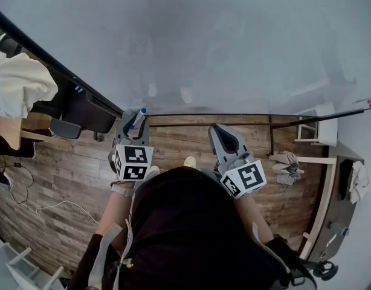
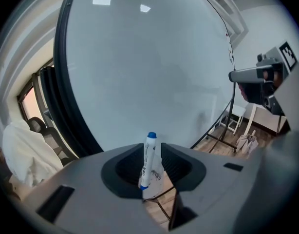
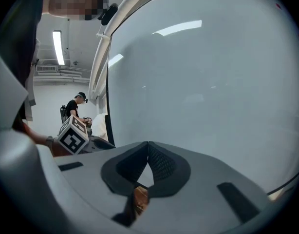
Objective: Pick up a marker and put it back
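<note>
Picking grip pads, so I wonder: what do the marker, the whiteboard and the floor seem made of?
Marker: smooth plastic by its look, white barrel, blue cap. Whiteboard: glossy coated panel, since it mirrors ceiling lights; what lies under the coating cannot be told. Floor: matte planks with visible grain, wood or a wood-look laminate.

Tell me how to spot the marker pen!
Find the big whiteboard that fills the view ahead of the person. Near its bottom edge, the marker sticks up between the jaws of the left gripper. It is a slim white pen with a blue cap; the right gripper beside it holds nothing.
</note>
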Demonstrator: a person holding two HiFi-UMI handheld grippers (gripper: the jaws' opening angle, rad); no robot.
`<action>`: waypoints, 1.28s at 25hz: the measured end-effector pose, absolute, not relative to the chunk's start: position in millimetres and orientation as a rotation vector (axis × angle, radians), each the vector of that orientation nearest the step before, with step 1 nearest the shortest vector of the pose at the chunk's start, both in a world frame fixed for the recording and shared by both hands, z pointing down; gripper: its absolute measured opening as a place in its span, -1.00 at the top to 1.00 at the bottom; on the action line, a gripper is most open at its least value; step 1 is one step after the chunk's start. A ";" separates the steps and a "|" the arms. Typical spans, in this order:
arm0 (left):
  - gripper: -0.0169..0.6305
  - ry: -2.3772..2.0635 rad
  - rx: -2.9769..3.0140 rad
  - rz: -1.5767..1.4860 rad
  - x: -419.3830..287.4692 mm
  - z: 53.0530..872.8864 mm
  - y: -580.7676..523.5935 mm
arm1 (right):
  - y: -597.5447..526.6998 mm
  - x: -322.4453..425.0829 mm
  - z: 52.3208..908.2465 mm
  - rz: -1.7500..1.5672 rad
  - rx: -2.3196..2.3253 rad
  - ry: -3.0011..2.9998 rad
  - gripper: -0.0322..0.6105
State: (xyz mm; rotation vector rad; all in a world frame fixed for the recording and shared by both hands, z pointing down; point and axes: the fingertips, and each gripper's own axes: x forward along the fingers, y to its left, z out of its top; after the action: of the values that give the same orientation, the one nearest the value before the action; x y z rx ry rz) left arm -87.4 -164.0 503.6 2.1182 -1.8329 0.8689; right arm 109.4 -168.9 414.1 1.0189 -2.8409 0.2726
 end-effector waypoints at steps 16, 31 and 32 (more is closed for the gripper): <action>0.66 -1.891 2.011 0.927 -90.2 515.6 -180.2 | -181.2 125.3 413.8 0.256 0.964 -2.860 0.86; 0.73 -1.984 1.992 0.867 -88.7 494.1 -177.1 | -191.3 115.4 407.8 0.247 0.828 -2.908 0.86; 0.73 -1.994 1.990 0.855 -91.4 491.5 -176.4 | -191.6 111.3 407.8 0.247 0.813 -2.912 0.86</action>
State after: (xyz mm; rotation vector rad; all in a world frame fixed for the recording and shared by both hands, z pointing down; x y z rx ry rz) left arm -91.4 -176.4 491.5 1.9900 -1.9945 0.8547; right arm 111.3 -191.6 407.8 0.8126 -2.9123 0.2466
